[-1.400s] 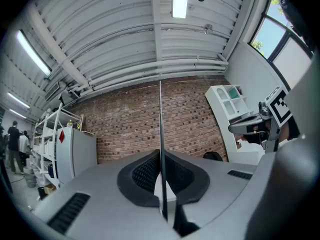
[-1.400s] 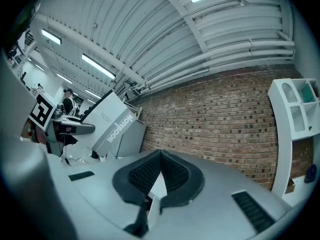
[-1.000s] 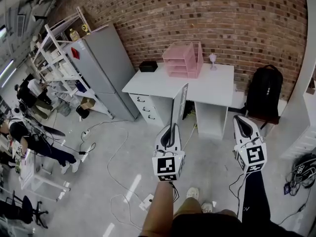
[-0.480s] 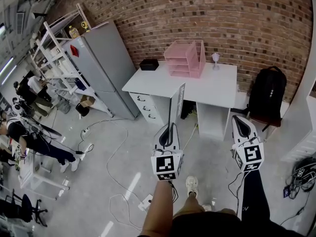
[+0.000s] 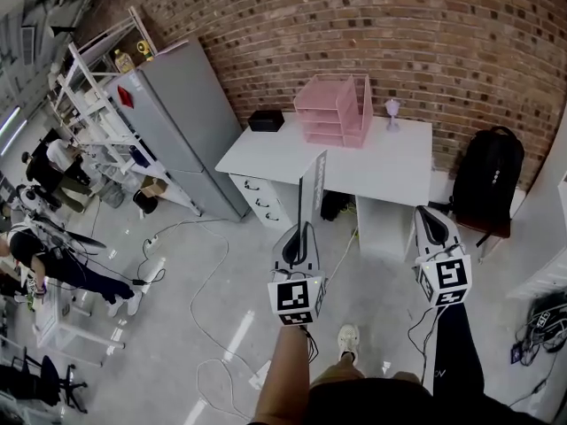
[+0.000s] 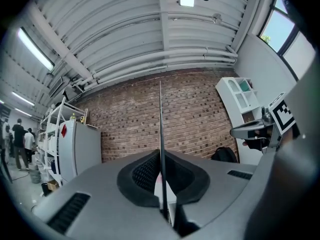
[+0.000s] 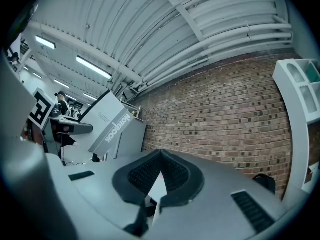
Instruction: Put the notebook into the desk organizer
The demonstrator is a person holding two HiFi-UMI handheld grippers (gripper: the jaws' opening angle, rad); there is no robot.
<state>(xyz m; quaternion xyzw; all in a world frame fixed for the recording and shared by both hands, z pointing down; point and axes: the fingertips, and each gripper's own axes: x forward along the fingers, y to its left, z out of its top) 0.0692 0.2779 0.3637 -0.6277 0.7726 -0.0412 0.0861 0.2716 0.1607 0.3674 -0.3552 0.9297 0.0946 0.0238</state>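
Since a second ago we have drawn nearer the desk, which now sits a little larger in the head view, while the notebook has stayed upright in the left gripper. That gripper's jaws are pressed together on the notebook's lower edge. In the left gripper view the notebook shows edge-on, only a thin dark line rising from between the pads, so we cannot see its cover there. The right gripper view shows the cover at the left, tilted, with its print. The right gripper hangs beside the left one, jaws closed with nothing between them. The notebook is in the air, short of the desk's front edge, and it hides a strip of the desk's middle from us. The pink organizer stands at the back edge, and its trays are too small to tell apart. A black box sits at the back left corner. A glass stands just right of the organizer. A backpack is beyond the right edge.
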